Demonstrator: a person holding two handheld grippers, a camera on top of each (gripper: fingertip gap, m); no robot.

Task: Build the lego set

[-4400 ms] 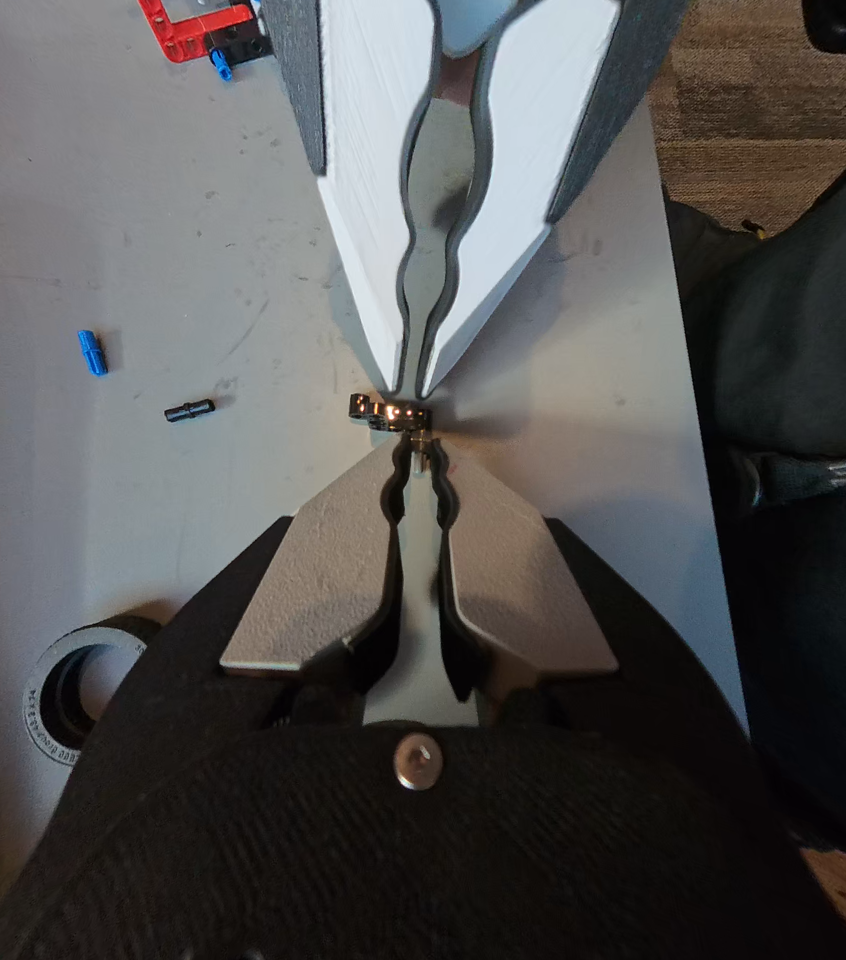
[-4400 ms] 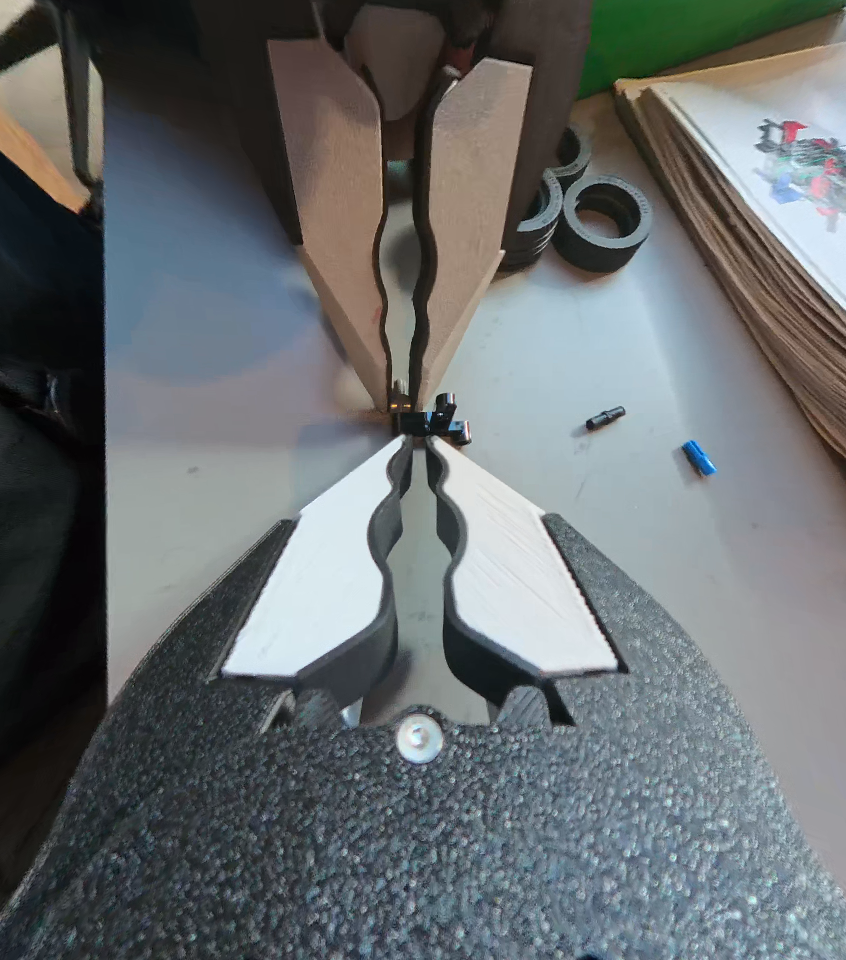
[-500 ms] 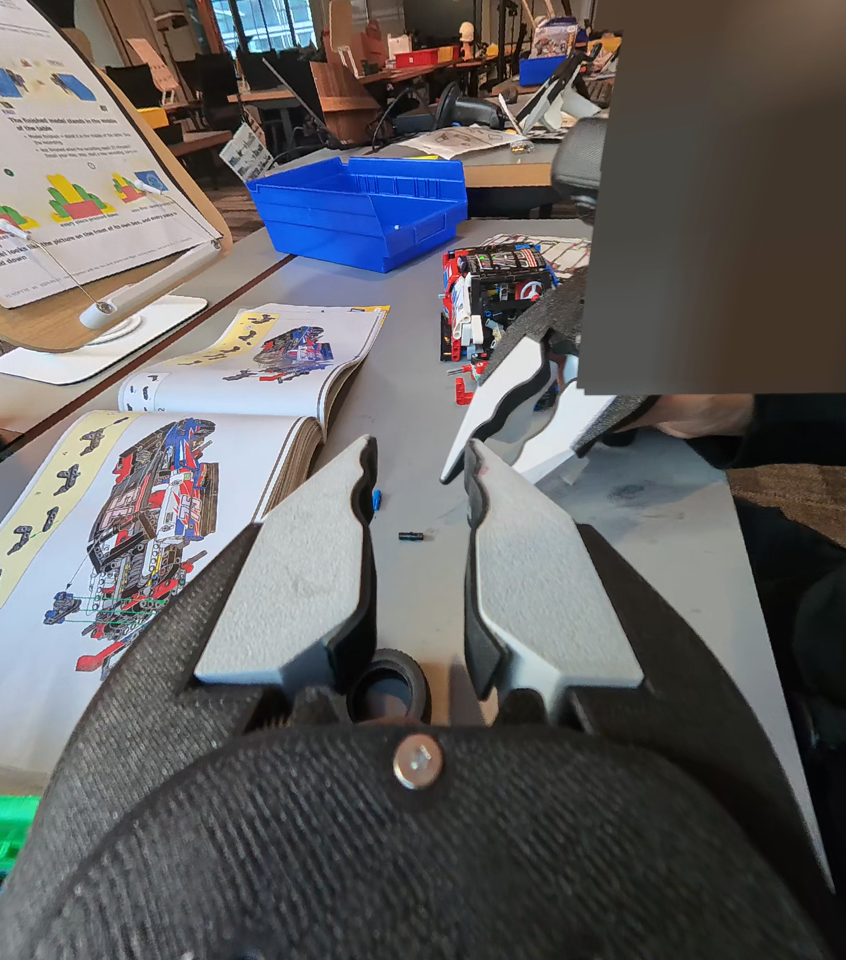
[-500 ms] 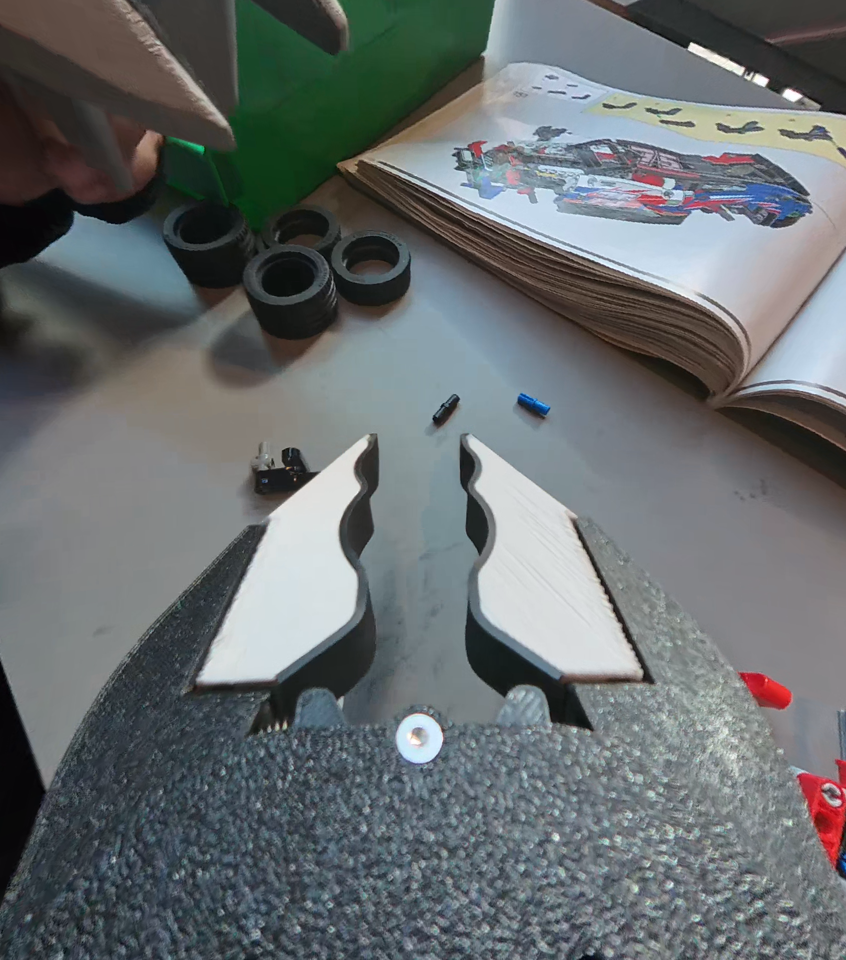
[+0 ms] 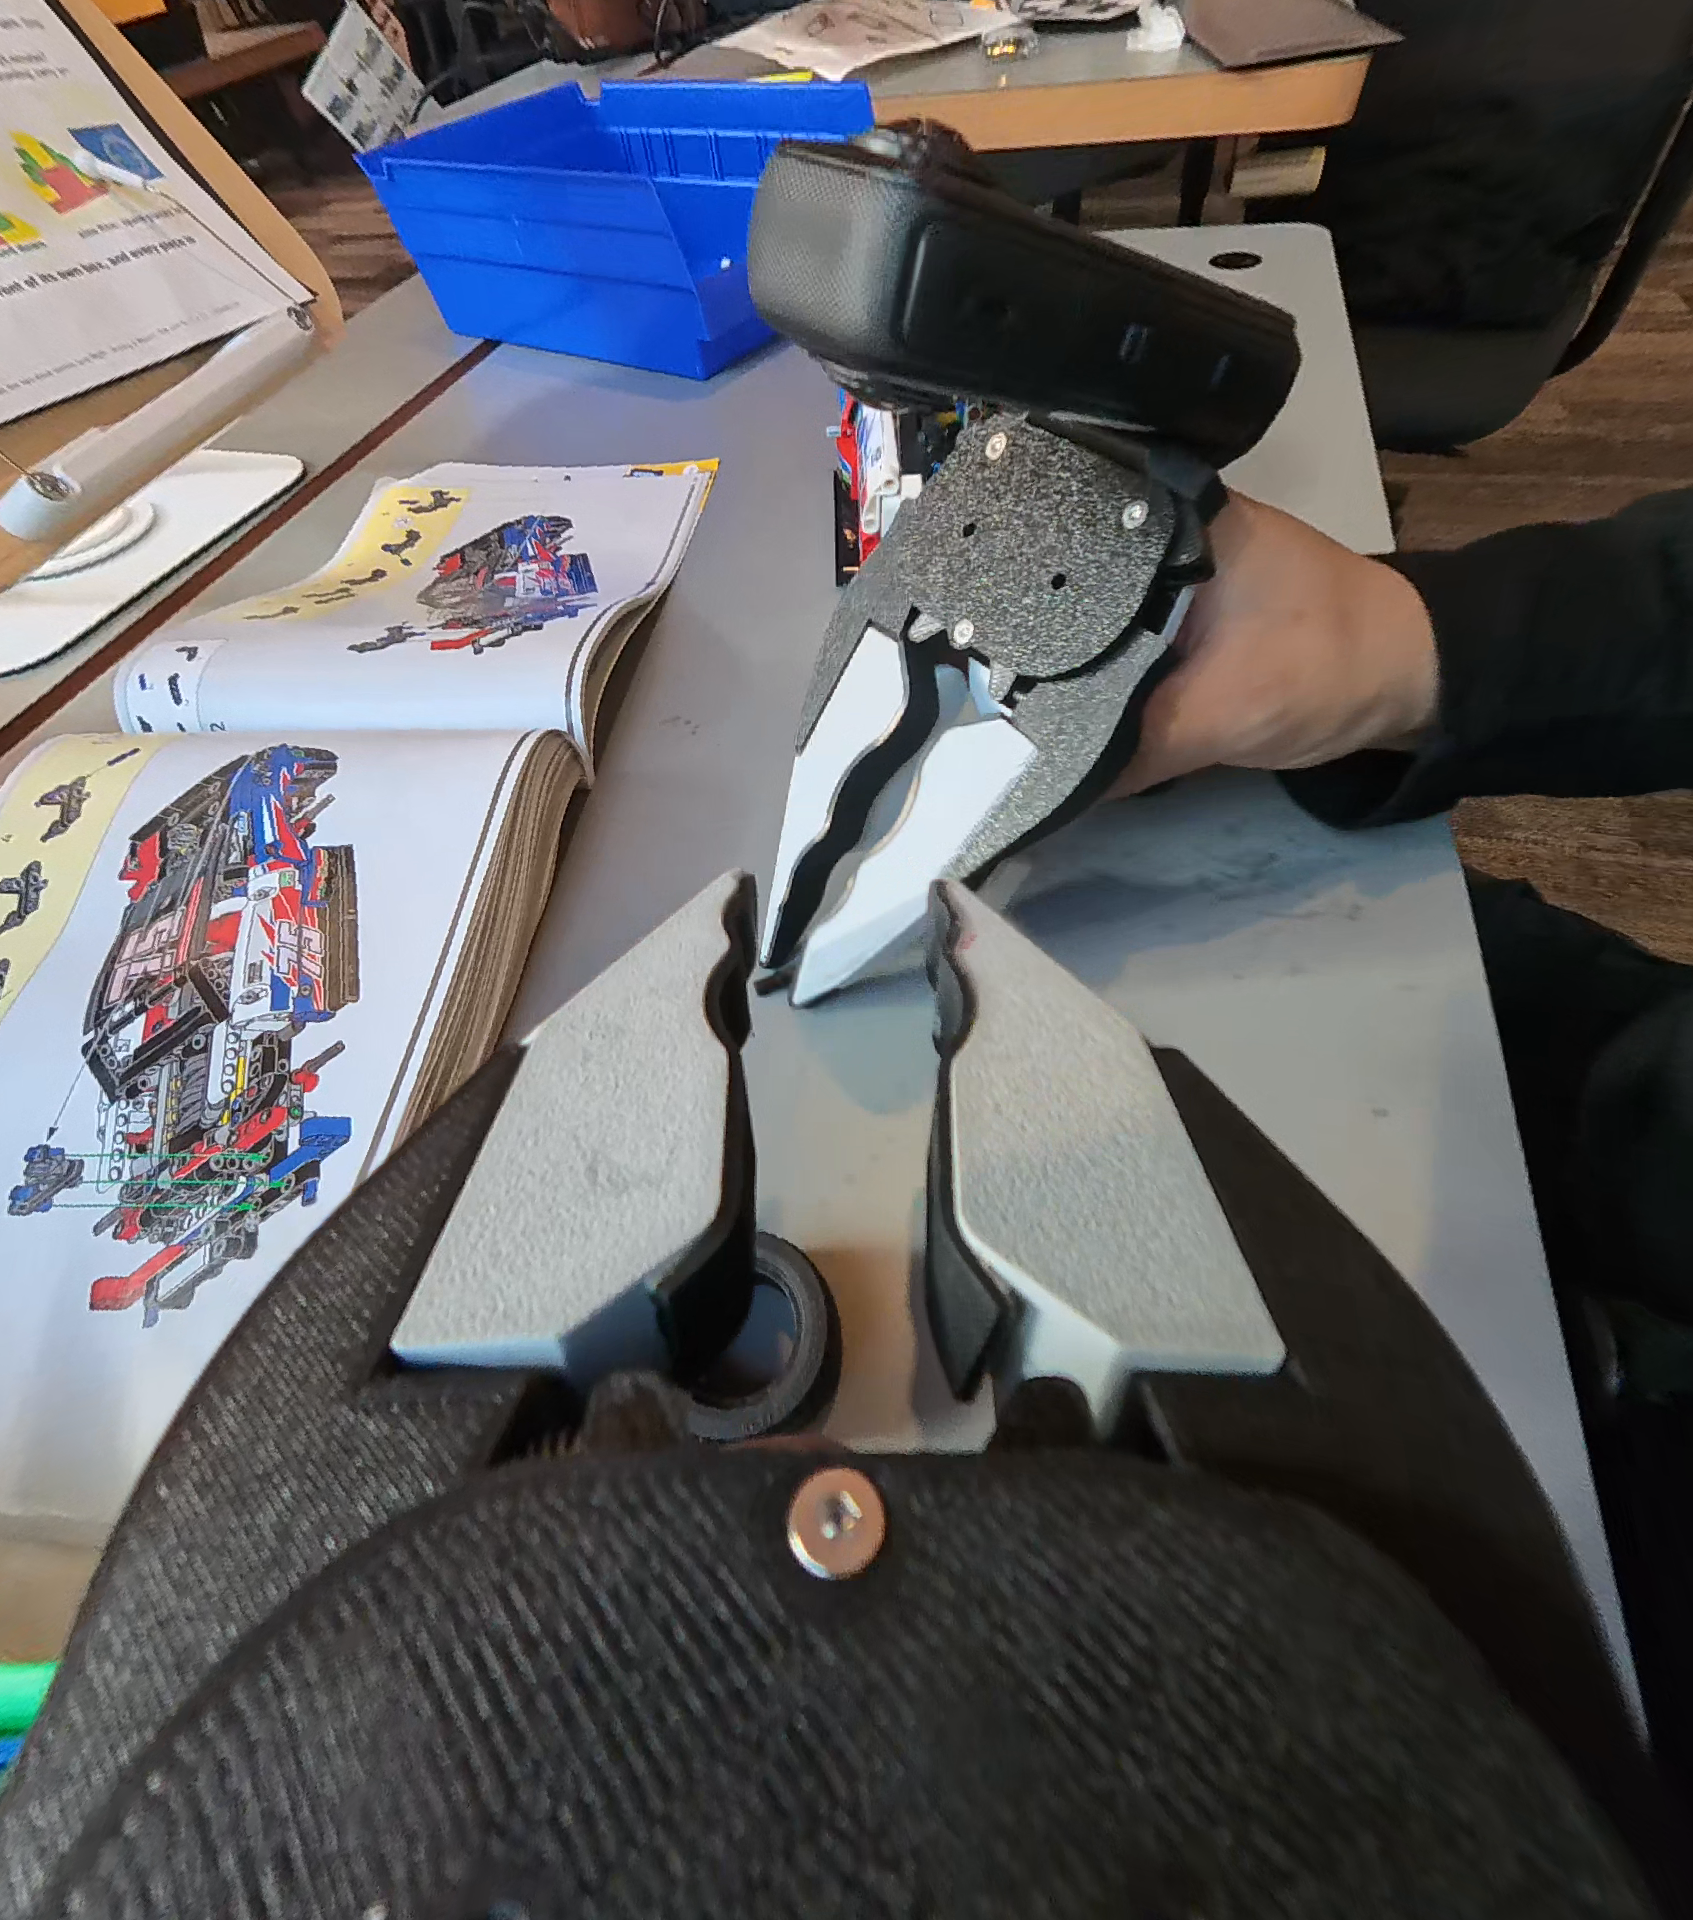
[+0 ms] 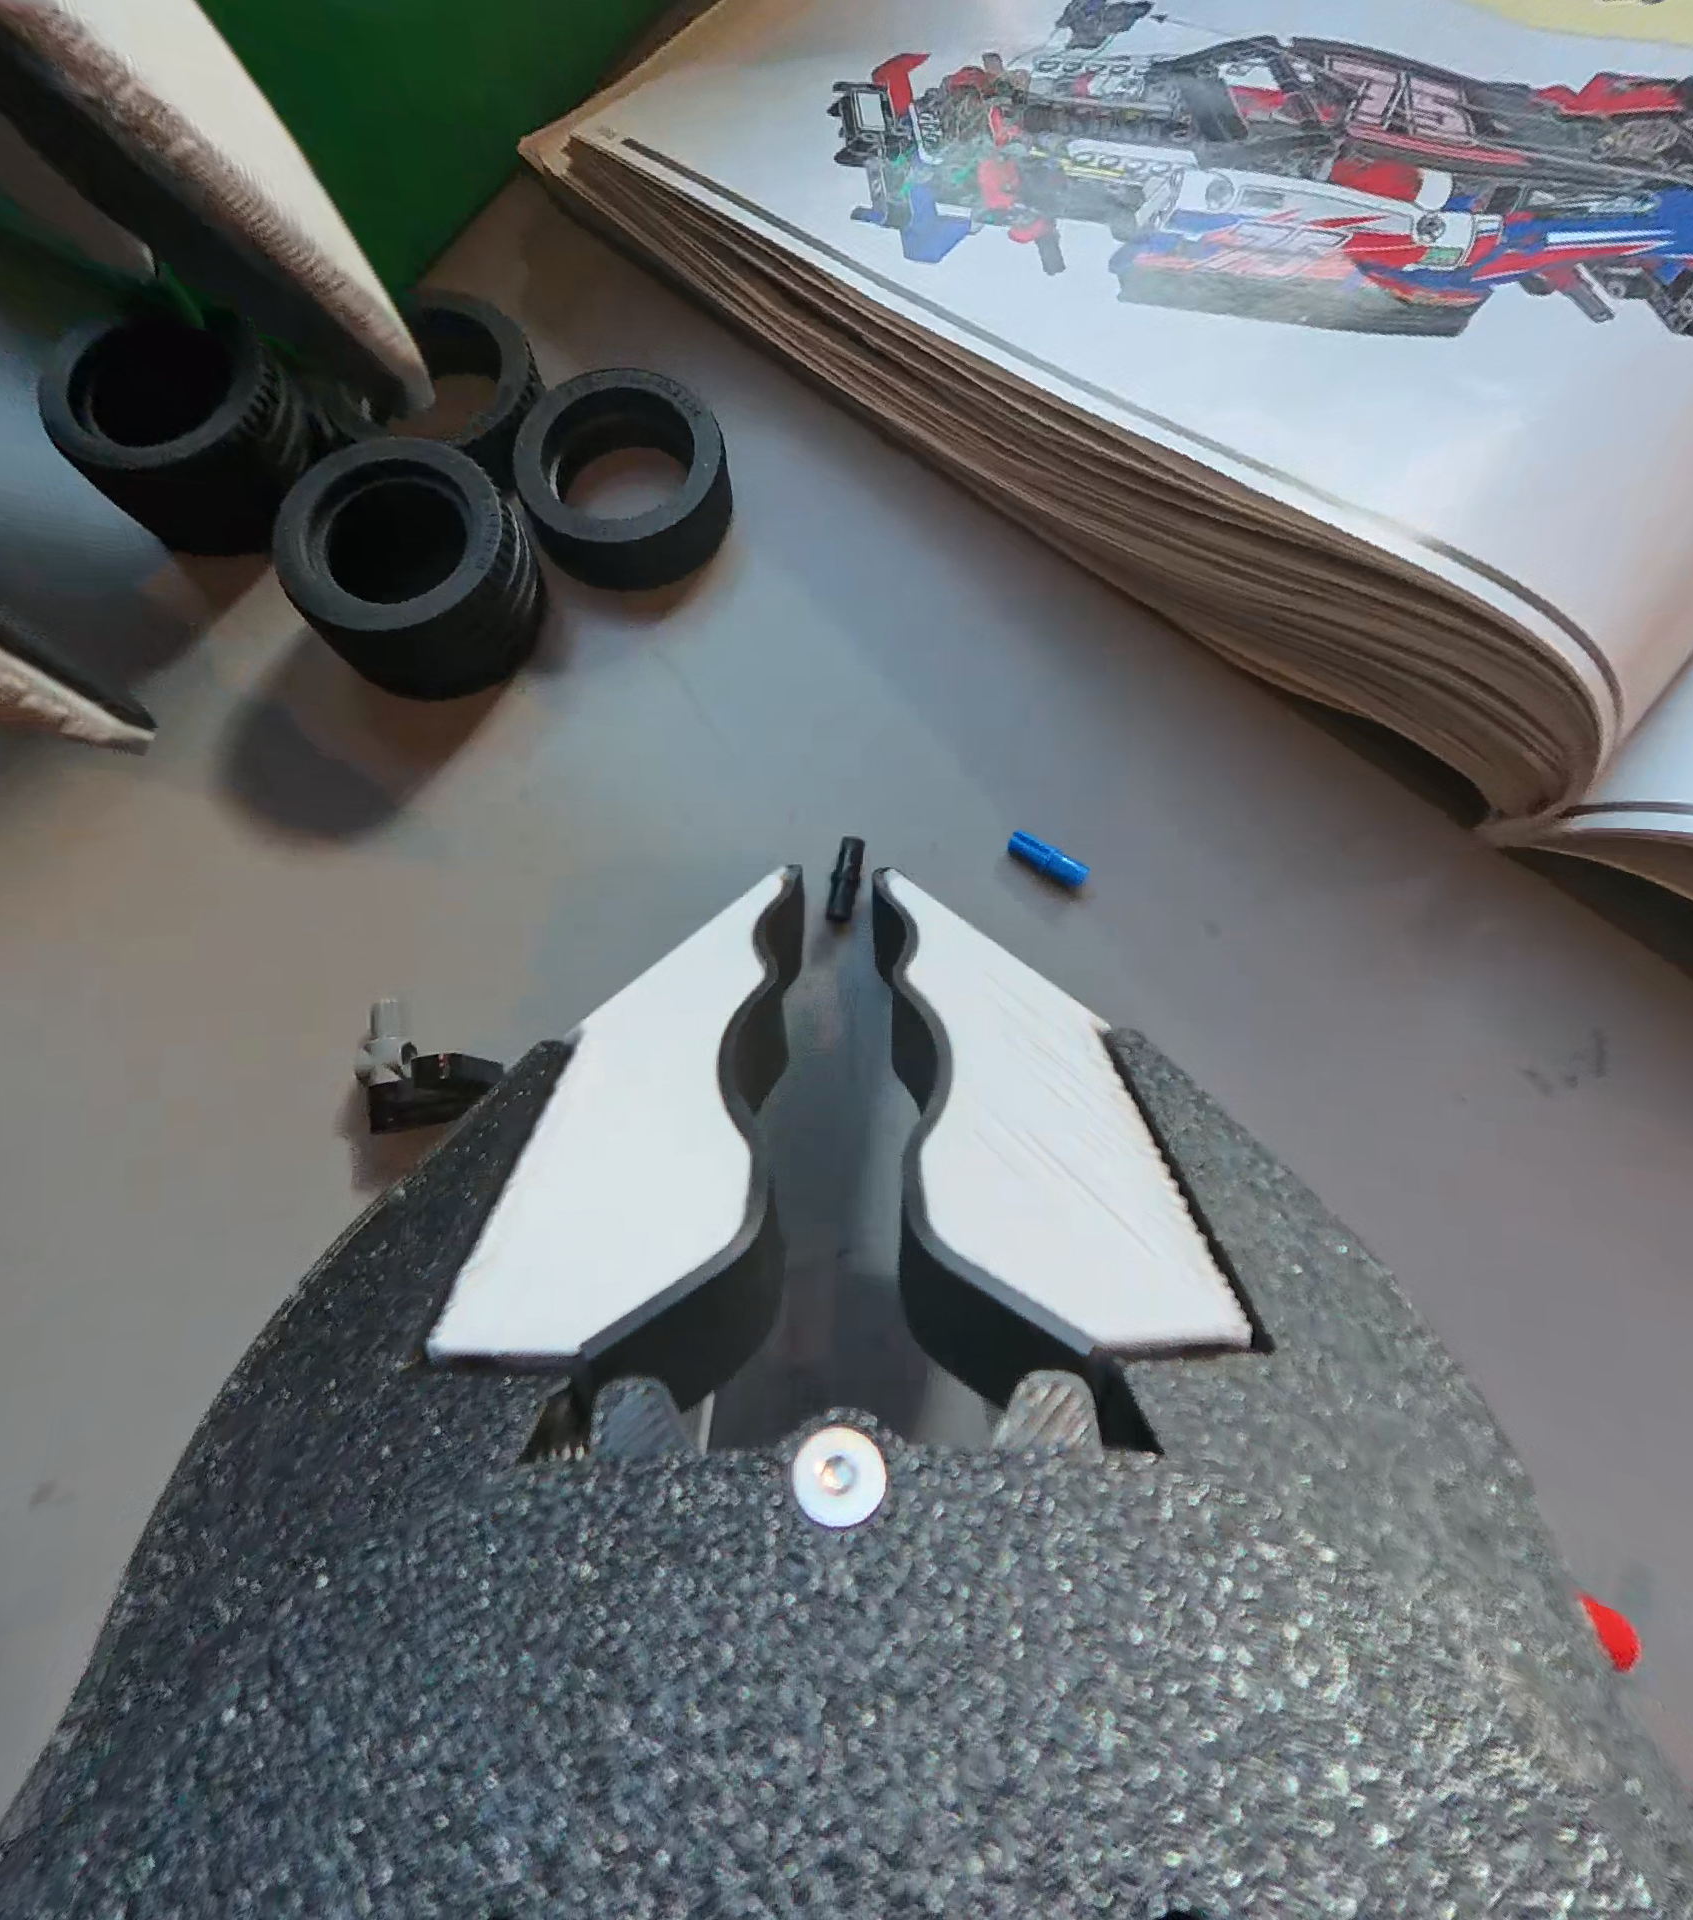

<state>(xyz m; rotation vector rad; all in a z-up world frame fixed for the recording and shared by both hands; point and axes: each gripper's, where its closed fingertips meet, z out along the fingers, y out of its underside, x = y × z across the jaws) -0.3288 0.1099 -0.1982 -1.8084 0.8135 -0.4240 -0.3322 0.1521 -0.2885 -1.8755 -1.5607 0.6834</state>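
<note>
Since half a second ago, my right hand-held gripper has dropped toward the black pin, which now lies on the bench in the gap at my white fingertips; the jaws have narrowed but stand apart, not yet pressing it. Just right of the black pin lies the blue pin, apart from it. Left of the black pin and nearer me sits the small black and grey assembly, released on the bench, partly hidden by the gripper body. Beyond the black pin stand four black tyres, clustered and touching. Right of the black pin, farther off, the open instruction book shows a red, white and blue car.

From the left wrist view, my left hand-held gripper hovers open with nothing between its grey fingers; one tyre shows low between them. Ahead, the right gripper points its tips down at the bench. Behind it stands the partly built red and black model, mostly hidden, and farther back a blue bin.
</note>
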